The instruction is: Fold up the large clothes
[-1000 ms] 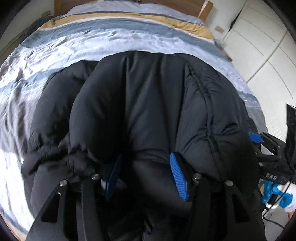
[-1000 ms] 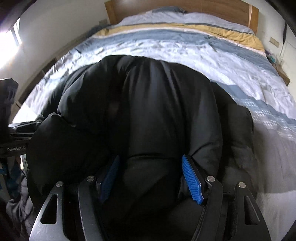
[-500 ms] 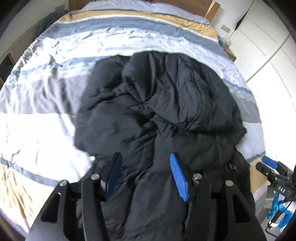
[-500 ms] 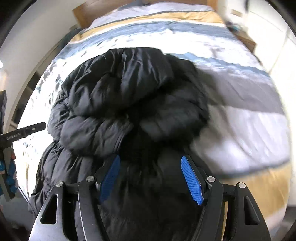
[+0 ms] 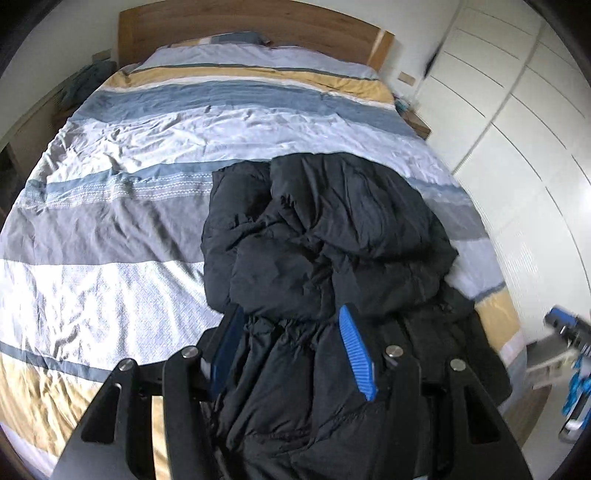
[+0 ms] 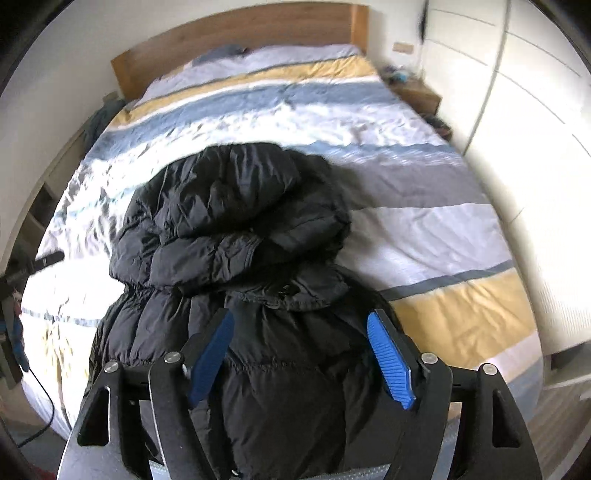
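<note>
Left hand-held gripper (image 5: 291,354) clamps puffy quilted black jacket (image 5: 314,229) — right hand-held gripper (image 6: 301,354) opening around it.

A black puffer jacket (image 5: 332,236) of quilted, faintly shiny synthetic cloth is seen, puffed and creased, with gathered stitching across it. The bed (image 5: 110,229) is covered with a striped, crinkled cotton-like cloth, matt with a slight sheen in the light bands. The headboard (image 5: 251,22) is of smooth, matt wood. The wardrobe doors (image 5: 517,147) are smooth and white. On the left tool (image 5: 291,350), ribbed blue pads (image 5: 356,354) are fitted to matt black plastic arms with bright metal screws.
</note>
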`<state>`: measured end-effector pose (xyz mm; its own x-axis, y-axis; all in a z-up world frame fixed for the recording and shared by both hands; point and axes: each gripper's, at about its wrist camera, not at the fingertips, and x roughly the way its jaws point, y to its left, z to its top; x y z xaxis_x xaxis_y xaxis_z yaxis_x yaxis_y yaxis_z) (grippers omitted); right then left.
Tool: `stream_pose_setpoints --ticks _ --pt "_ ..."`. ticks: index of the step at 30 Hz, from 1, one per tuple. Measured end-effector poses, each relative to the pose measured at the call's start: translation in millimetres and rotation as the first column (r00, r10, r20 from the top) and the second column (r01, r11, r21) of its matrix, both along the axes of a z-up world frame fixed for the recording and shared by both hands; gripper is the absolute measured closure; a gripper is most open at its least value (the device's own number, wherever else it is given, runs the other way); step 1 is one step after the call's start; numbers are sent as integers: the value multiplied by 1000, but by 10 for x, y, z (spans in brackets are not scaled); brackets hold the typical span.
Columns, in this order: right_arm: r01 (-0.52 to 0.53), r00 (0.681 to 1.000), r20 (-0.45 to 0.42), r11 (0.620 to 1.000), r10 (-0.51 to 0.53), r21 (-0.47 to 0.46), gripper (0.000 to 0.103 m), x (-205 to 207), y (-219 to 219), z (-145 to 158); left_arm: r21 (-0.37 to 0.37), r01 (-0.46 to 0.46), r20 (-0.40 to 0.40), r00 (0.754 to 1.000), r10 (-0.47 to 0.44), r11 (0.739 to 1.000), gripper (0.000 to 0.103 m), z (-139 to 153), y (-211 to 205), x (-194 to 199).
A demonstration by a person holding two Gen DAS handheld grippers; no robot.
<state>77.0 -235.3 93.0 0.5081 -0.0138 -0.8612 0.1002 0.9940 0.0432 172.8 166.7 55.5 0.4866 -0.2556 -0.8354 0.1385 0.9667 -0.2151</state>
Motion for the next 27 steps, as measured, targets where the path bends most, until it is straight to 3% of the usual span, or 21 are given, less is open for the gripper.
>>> stream_pose_setpoints --ticks 6,13,16,20,27 --pt "71 997 14 997 -71 -7 28 -251 -104 184 3 8 -6 1000 -8 1000 51 -51 126 -136" --pt "119 992 54 993 -118 -26 26 -451 -148 435 -51 -55 49 997 57 997 50 141 370 -173" --pt "136 989 68 990 -133 -31 24 -526 -177 528 -71 -72 79 994 77 995 42 216 425 -211" --pt "161 985 75 986 -157 -43 24 -594 -228 634 -86 -80 106 990 89 993 42 287 461 -263" --pt "203 975 95 979 -200 -27 23 -703 -341 674 -107 -104 109 987 116 989 41 236 511 -416"
